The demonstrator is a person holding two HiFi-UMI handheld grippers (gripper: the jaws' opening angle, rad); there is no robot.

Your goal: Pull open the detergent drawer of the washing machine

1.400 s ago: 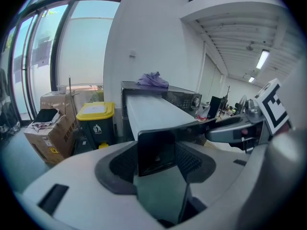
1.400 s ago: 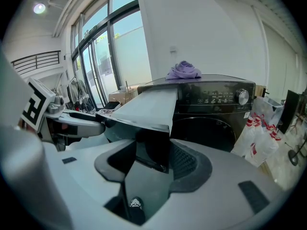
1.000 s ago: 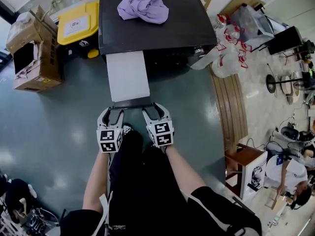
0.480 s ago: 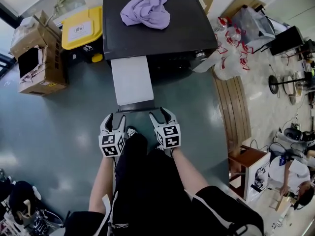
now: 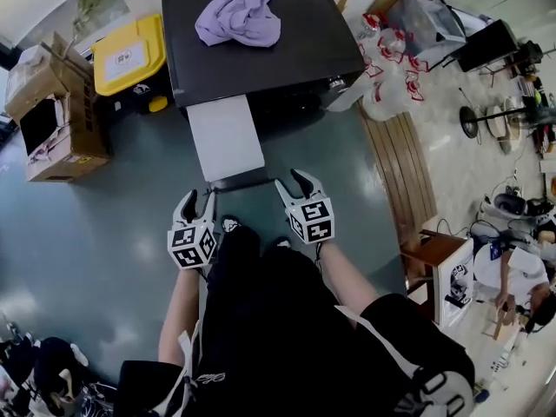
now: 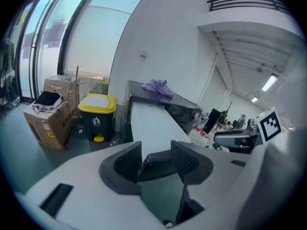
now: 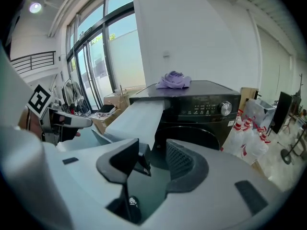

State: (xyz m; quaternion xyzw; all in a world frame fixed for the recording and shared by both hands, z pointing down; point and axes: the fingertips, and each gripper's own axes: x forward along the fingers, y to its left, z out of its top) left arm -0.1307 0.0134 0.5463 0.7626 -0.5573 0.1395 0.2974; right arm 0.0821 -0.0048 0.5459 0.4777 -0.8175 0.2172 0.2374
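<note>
The detergent drawer (image 5: 226,137) juts far out of the washing machine (image 5: 287,50), whose front is hidden under its top in the head view. The drawer's dark front edge lies just ahead of the left gripper (image 5: 198,201) and right gripper (image 5: 293,182). Both sets of jaws have just been closing but stand spread and empty, with bare floor (image 5: 104,224) on either side.

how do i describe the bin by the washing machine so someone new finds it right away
Find the big black washing machine with the purple cloth on top. On the floor at its left side in the head view stands a black bin. Its bright yellow lid sets it apart from the brown cardboard boxes beside it.
</note>
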